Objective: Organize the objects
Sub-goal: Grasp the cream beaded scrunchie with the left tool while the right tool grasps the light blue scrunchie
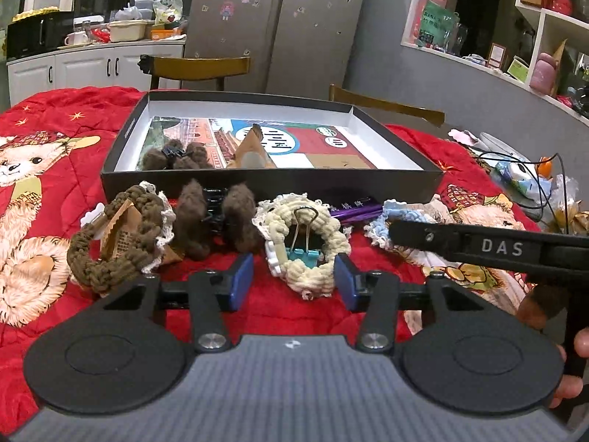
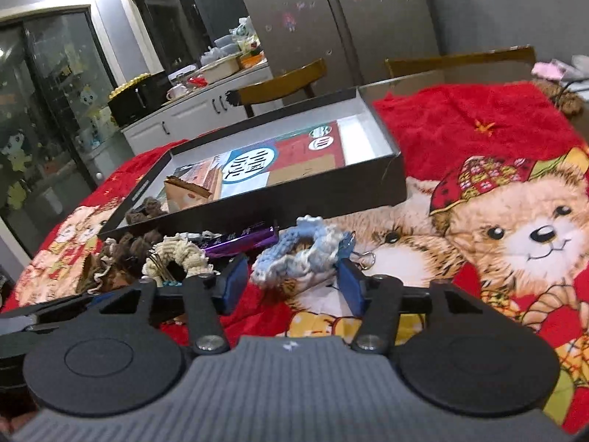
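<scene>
In the left wrist view the left gripper (image 1: 294,280) stands wide open and empty, the cream scrunchie (image 1: 305,243) lying at lower centre between its pads; at lower centre of the right wrist view the right gripper (image 2: 292,281), equally spread and empty, brackets the blue scrunchie (image 2: 302,256), below the box (image 2: 279,199)

We are seeing a steel refrigerator (image 1: 279,22) standing behind two wooden chairs (image 1: 200,68), while cluttered white cabinets (image 1: 92,66) are lining the wall.
</scene>
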Available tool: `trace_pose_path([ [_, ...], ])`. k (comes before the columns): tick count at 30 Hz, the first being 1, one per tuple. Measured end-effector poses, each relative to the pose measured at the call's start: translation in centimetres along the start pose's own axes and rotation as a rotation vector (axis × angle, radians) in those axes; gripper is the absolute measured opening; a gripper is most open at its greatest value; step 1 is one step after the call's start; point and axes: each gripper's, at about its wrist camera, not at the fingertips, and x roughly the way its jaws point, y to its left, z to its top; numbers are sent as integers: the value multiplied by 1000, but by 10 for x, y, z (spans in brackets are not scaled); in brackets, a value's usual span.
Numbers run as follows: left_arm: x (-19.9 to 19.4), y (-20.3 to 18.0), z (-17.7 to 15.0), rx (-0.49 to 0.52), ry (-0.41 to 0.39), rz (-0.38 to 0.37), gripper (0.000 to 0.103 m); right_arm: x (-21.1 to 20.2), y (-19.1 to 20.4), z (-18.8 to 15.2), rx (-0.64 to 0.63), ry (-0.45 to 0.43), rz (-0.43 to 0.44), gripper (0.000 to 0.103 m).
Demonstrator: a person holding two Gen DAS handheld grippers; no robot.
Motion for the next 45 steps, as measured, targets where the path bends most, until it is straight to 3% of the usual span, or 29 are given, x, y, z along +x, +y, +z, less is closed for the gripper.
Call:
trace_pose_path([
  [7, -4, 1, -1, -4, -4, -3, 36, 2, -4, 2, 29, 18, 45, 46],
  [13, -7, 0, -2, -1, -18, 14, 28, 2, -8, 4, 67, 22, 70, 47],
  [15, -9, 0, -3, 2, -26, 26, 21, 2, -7, 4, 70, 22, 85, 47],
  [23, -12, 2, -4, 0, -37, 57, 14, -1, -8, 4, 87, 7, 97, 53],
  [27, -13, 3, -4, -3, -44, 74, 9, -3, -9, 5, 108, 1, 121, 68],
  [36, -11, 4, -4, -2, -27, 91, 8, 4, -14, 6, 137, 11, 100, 67],
  [45, -2, 2, 1, 3, -14, 78, 8, 11, -14, 6, 133, 19, 61, 39],
])
